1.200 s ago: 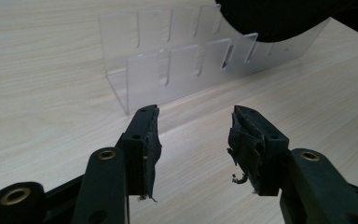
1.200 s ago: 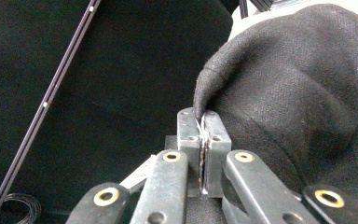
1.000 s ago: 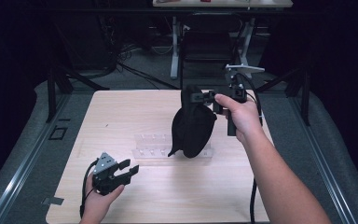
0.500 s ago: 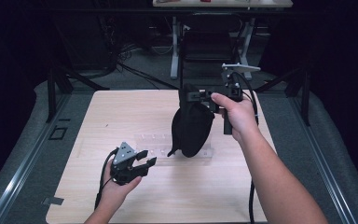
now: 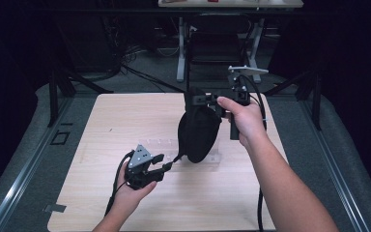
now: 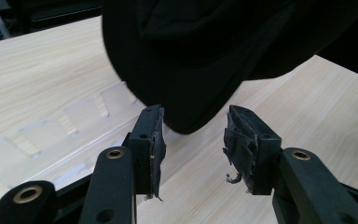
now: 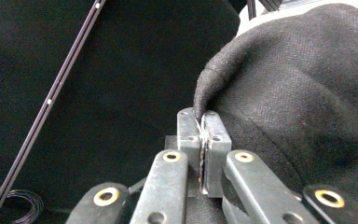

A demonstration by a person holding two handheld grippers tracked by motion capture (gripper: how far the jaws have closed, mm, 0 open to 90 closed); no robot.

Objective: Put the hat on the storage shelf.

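A black woollen cloth piece, like a cap [image 5: 198,135], hangs above the wooden table [image 5: 121,116]. My right gripper [image 5: 195,99] holds it at the top. In the right gripper view the jaws [image 7: 202,116] are shut on the cloth's [image 7: 298,93] folded edge. My left gripper [image 5: 162,162] sits low at the cloth's lower left with its jaws apart; they have just been closing a little. In the left gripper view the cloth's [image 6: 191,60] bottom edge hangs just beyond the gap [image 6: 193,135], and the pads [image 6: 157,135] are not touching it.
A clear plastic compartment tray [image 5: 157,144] lies on the table under and left of the cloth, and in the left gripper view the clear tray [image 6: 51,135] lies beyond the left jaw. Metal rails [image 5: 24,164] run along both table sides. Desk legs and cables [image 5: 140,72] stand behind the far edge.
My left gripper has moved right and slightly up, from the table's front left to just under the hanging cloth. The right gripper and the cloth have stayed in place.
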